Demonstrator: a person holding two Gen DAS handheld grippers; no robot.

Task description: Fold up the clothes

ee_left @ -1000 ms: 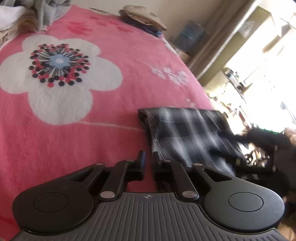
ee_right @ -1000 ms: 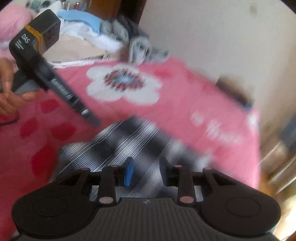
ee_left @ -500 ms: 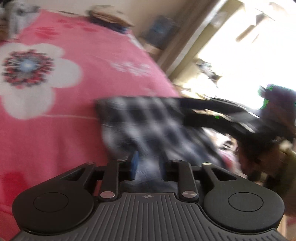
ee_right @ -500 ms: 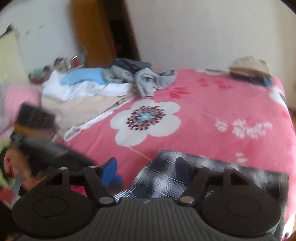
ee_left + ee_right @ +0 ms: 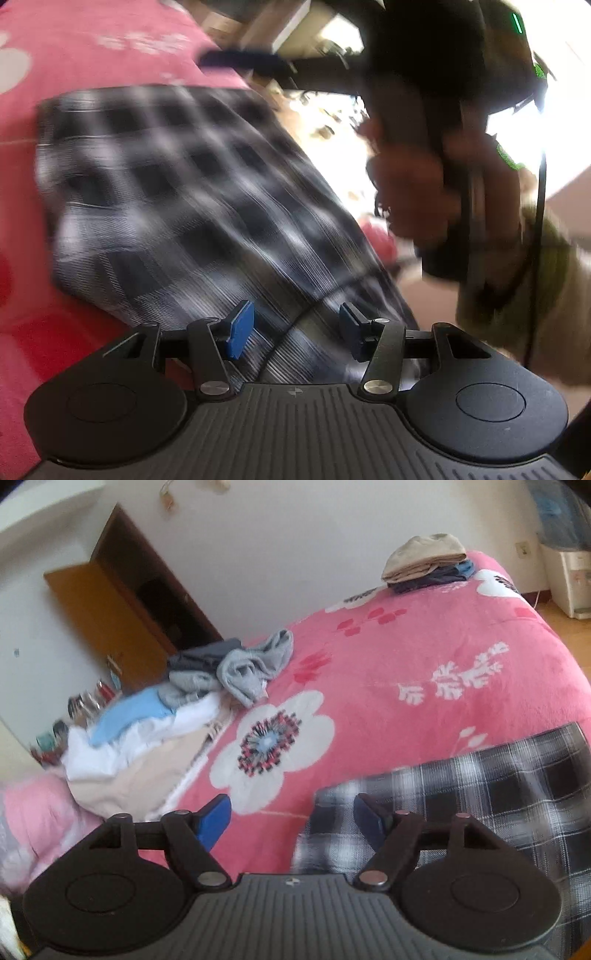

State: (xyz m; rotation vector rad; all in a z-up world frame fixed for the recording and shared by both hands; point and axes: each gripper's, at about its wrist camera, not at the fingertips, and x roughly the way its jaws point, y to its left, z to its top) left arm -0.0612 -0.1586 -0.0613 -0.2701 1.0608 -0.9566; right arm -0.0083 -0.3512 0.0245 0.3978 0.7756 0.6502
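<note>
A black-and-white plaid garment lies folded flat on the pink flowered blanket. My left gripper hovers low over its near edge. Its blue pads stand apart and are opening, with cloth beneath them but nothing pinched. In the right wrist view the same plaid garment fills the lower right. My right gripper is wide and still opening, empty, its right finger above the garment's left edge. A person's hand holding the other gripper shows blurred in the left wrist view.
A heap of unfolded clothes, white, blue, grey and beige, lies at the blanket's far left. A folded stack sits at the far corner by the wall. A brown wardrobe door stands behind. The bed's edge drops off to the right.
Both grippers' jaws have spread apart and let go of the plaid garment. The left view swung right across the cloth. The right view rolled and lifted back, leaving the garment lying flat.
</note>
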